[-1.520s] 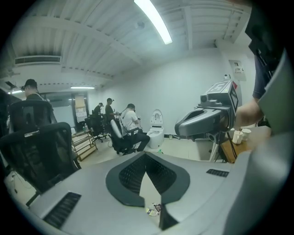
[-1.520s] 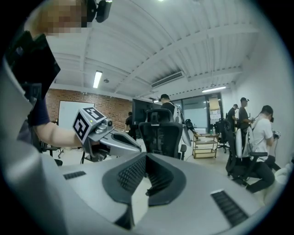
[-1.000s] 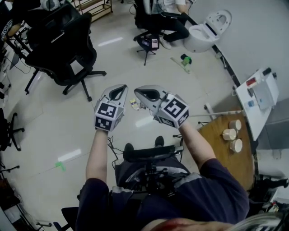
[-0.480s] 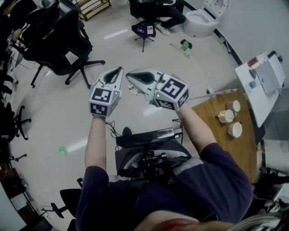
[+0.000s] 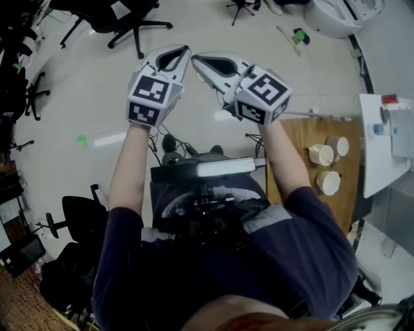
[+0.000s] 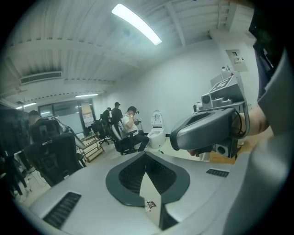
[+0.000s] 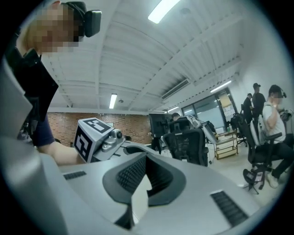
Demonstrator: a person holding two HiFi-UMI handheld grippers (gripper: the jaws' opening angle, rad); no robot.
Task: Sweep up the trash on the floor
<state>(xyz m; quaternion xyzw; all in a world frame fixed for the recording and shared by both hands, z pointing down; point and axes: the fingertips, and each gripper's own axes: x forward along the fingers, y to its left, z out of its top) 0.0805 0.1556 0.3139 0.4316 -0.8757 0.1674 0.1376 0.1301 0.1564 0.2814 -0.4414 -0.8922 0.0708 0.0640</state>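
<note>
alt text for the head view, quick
From above, a person holds out the left claw and right claw, both shut and empty, tips nearly touching over a pale floor. A wooden table with three pale round objects stands at right.

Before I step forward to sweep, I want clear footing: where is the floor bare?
Bare floor stretches from the office chair to the green tape, beside the left gripper. Crowded: the wooden table at right, chairs along the left edge.
</note>
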